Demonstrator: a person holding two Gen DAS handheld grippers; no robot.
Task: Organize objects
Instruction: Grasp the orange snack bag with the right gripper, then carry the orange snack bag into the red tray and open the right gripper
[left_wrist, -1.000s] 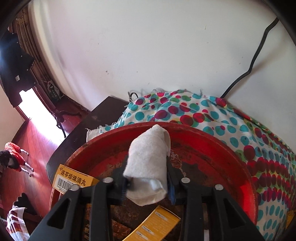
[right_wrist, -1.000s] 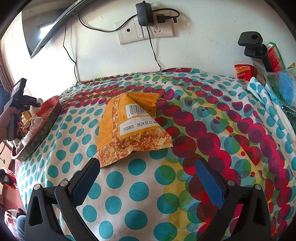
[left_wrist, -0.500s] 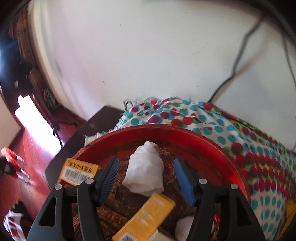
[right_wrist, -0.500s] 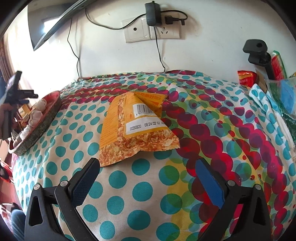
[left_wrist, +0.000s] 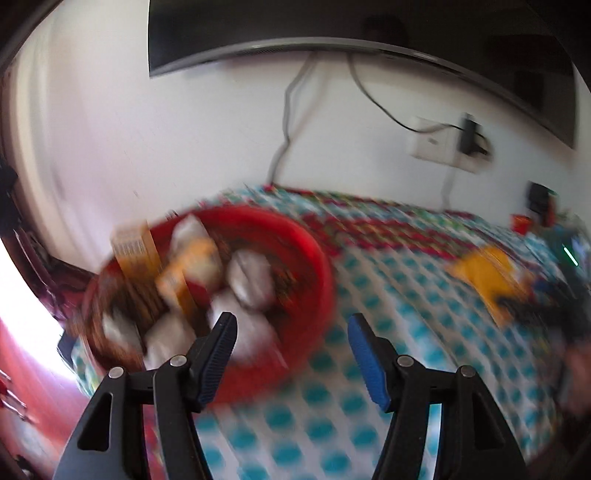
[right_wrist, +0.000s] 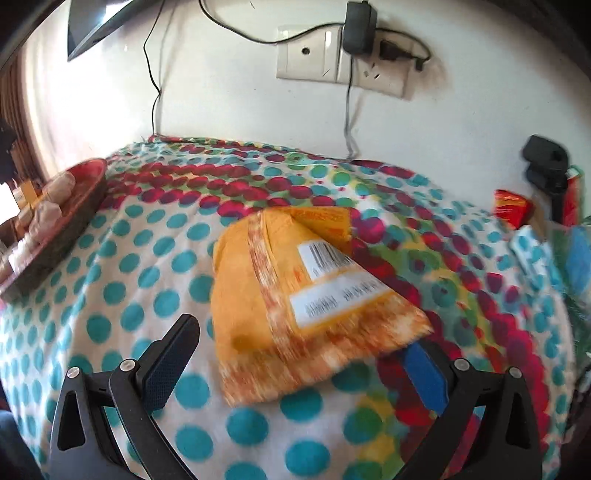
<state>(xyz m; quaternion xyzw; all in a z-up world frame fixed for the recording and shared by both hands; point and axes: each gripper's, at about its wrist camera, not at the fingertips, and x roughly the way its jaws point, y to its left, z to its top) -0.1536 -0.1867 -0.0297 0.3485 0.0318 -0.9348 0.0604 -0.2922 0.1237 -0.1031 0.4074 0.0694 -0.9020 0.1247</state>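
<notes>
Orange packet (right_wrist: 295, 291) lies between wide-spread right hand-held gripper (right_wrist: 306, 365).

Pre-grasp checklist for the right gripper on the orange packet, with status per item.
1. Right gripper open: ok.
2. Orange packet between the fingers: not ok; its near corner overlaps the right-hand finger.
3. Packet lying flat on the dotted cloth: ok.
4. Left gripper open and holding nothing: ok.
5. Room left in the red tray: cannot tell; the left wrist view is blurred.
6. Path from packet to tray over the cloth: ok, nothing lies between them.
</notes>
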